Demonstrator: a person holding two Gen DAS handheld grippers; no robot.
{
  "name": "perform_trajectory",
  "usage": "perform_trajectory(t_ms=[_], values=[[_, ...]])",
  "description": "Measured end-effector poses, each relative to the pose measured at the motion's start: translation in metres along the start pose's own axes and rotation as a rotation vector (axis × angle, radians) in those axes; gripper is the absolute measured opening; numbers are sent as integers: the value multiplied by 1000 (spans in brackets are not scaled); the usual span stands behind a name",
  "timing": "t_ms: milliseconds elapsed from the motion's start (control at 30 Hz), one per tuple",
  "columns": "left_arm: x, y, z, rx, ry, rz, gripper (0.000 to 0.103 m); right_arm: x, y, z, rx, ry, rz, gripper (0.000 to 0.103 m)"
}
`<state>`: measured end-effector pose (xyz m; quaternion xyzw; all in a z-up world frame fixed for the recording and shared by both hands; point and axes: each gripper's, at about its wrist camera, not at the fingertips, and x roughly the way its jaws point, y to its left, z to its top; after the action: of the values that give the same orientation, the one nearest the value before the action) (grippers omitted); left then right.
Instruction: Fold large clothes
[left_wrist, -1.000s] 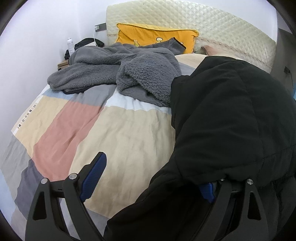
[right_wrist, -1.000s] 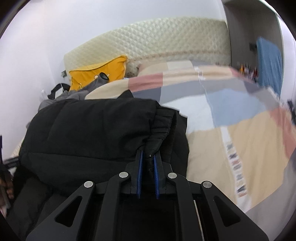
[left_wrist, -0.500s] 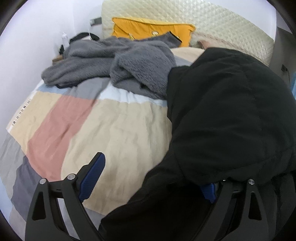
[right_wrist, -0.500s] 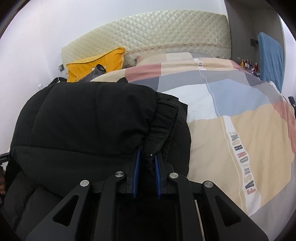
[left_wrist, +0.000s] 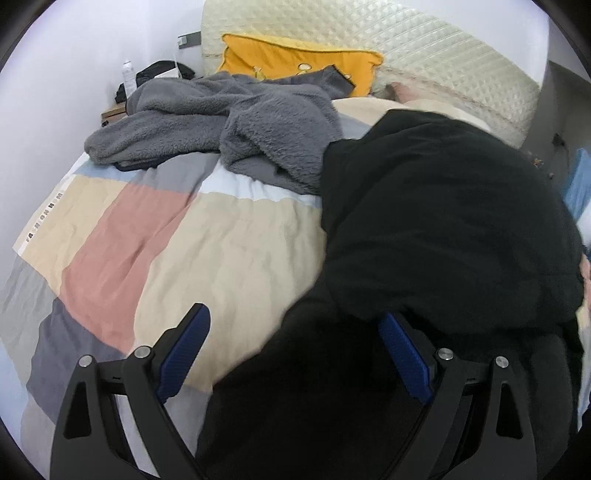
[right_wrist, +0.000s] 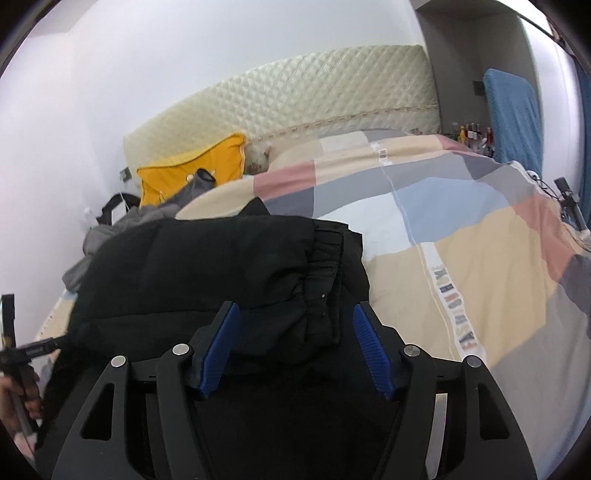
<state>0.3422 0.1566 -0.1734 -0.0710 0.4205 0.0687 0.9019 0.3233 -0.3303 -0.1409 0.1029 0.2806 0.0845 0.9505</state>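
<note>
Black jacket (right_wrist: 207, 266) folded in a heap on the patchwork quilt (left_wrist: 221, 251), right gripper (right_wrist: 295, 332) spread wide around its cuff, left gripper (left_wrist: 295, 343) wide apart, grasping nothing, grey fleece (left_wrist: 236, 122) behind.

A home bedroom is shown. A bed with a patchwork duvet (left_wrist: 207, 258) is backed by a quilted cream headboard (right_wrist: 295, 99). A yellow pillow (left_wrist: 295, 62) is propped against it. A grey fleece garment (left_wrist: 229, 122) is dumped on the bed, beside a white wall (right_wrist: 184, 55).
</note>
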Motion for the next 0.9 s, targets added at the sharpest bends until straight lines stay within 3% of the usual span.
perform_trajectory(t_ms=[200, 400, 567, 700, 900], values=[[-63, -12, -11, 46, -101, -46, 93, -65, 23, 1, -19, -60, -4, 63], [-129, -21, -9, 72, -165, -87, 93, -145, 49, 20, -19, -181, 35, 65], [-202, -9, 3, 27, -220, -166, 93, -220, 79, 39, -64, -284, 60, 66], [-255, -3, 8, 59, -271, -154, 93, -275, 102, 46, -102, -373, 75, 69], [-335, 21, 10, 38, -316, -180, 94, -341, 134, 49, -168, -402, 62, 69]])
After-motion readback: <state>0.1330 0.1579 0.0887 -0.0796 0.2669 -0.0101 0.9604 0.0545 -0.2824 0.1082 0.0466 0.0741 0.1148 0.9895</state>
